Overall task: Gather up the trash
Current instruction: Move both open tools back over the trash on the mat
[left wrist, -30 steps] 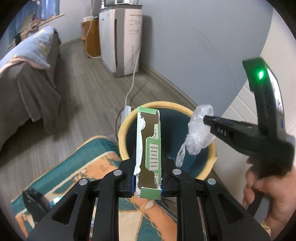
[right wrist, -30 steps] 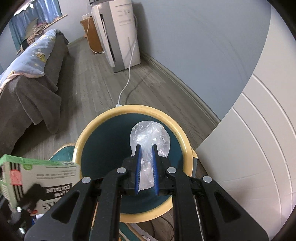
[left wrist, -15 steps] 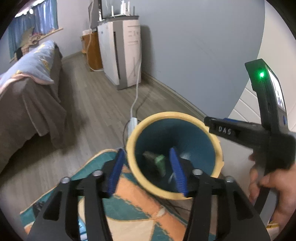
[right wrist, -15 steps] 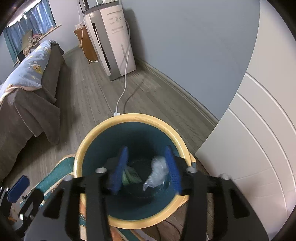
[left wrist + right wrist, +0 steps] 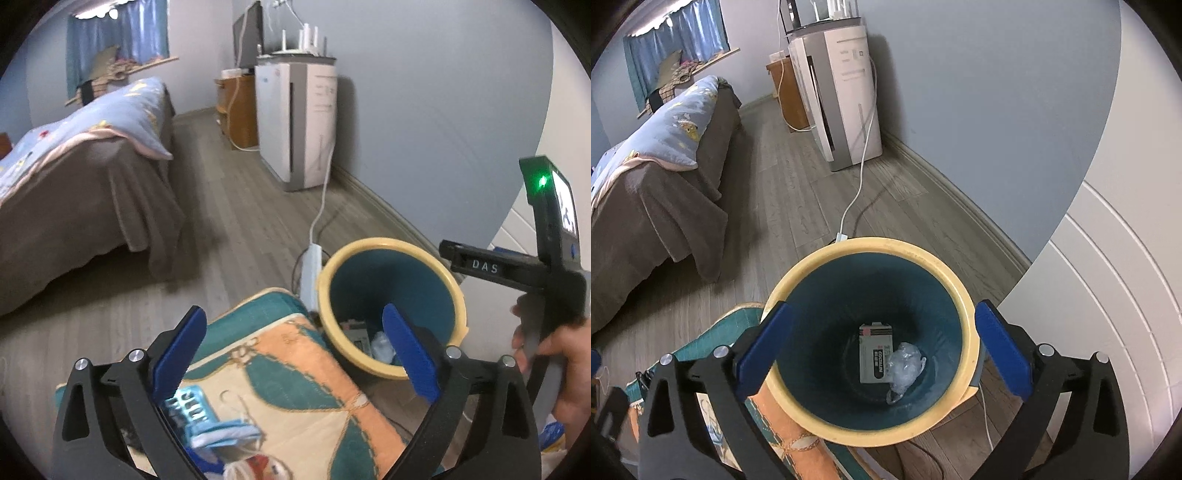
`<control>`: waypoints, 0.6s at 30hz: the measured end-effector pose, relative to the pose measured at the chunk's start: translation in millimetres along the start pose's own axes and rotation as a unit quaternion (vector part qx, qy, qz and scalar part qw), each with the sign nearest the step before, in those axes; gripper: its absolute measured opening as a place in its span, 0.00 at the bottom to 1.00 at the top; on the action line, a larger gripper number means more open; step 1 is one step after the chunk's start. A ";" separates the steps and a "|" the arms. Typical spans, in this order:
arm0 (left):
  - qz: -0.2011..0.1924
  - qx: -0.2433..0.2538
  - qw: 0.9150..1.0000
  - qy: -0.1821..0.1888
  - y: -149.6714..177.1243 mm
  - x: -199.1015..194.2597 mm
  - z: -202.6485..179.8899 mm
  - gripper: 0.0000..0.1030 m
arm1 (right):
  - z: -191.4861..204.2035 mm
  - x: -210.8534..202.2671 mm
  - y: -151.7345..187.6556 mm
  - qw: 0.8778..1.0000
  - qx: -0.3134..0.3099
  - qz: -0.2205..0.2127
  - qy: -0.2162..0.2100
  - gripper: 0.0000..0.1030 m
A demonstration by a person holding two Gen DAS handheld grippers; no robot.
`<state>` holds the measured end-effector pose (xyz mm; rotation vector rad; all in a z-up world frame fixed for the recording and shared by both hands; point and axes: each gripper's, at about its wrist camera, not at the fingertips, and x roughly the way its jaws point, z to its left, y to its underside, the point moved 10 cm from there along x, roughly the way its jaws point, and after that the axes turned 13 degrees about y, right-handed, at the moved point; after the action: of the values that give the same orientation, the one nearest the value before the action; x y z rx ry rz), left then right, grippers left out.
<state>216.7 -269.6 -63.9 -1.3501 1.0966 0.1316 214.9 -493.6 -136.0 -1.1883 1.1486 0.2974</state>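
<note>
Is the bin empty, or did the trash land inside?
Not empty: a carton and a crumpled plastic bag lie on the bin's bottom.

Left gripper [image 5: 291, 349] is showing black skeletal arms with triangular cut-outs, silver screw heads at the pivots, and flat blue pads lining its jaws. Right gripper [image 5: 882, 347] is wearing the same kit: black frame, silver screws, blue pads. In the left wrist view, the right unit's black handle is glowing with a green light beside a small screen, white letters "DAS" are running along its bar, and a bare hand [image 5: 565, 369] is wrapping the grip.
</note>
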 end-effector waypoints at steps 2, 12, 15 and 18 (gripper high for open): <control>-0.007 -0.005 1.000 -0.007 1.6 -13.1 4.8 0.93 | 1.3 -3.7 1.5 1.000 -0.003 -0.002 0.001 0.94; -0.028 -0.043 0.997 -0.064 33.5 -90.3 55.1 0.94 | 42.5 -30.6 17.1 0.999 -0.034 -0.006 -0.026 0.94; -0.030 -0.058 0.994 -0.086 47.2 -112.1 73.4 0.94 | 61.8 -42.9 24.1 0.998 -0.049 -0.010 -0.039 0.94; -0.035 -0.071 0.992 -0.103 56.7 -135.1 88.1 0.94 | 82.3 -56.4 33.4 0.996 -0.068 -0.013 -0.052 0.94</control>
<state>157.0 -114.0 -25.7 -1.4647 0.8795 0.2950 210.5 -390.6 -114.9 -1.2916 1.0332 0.4185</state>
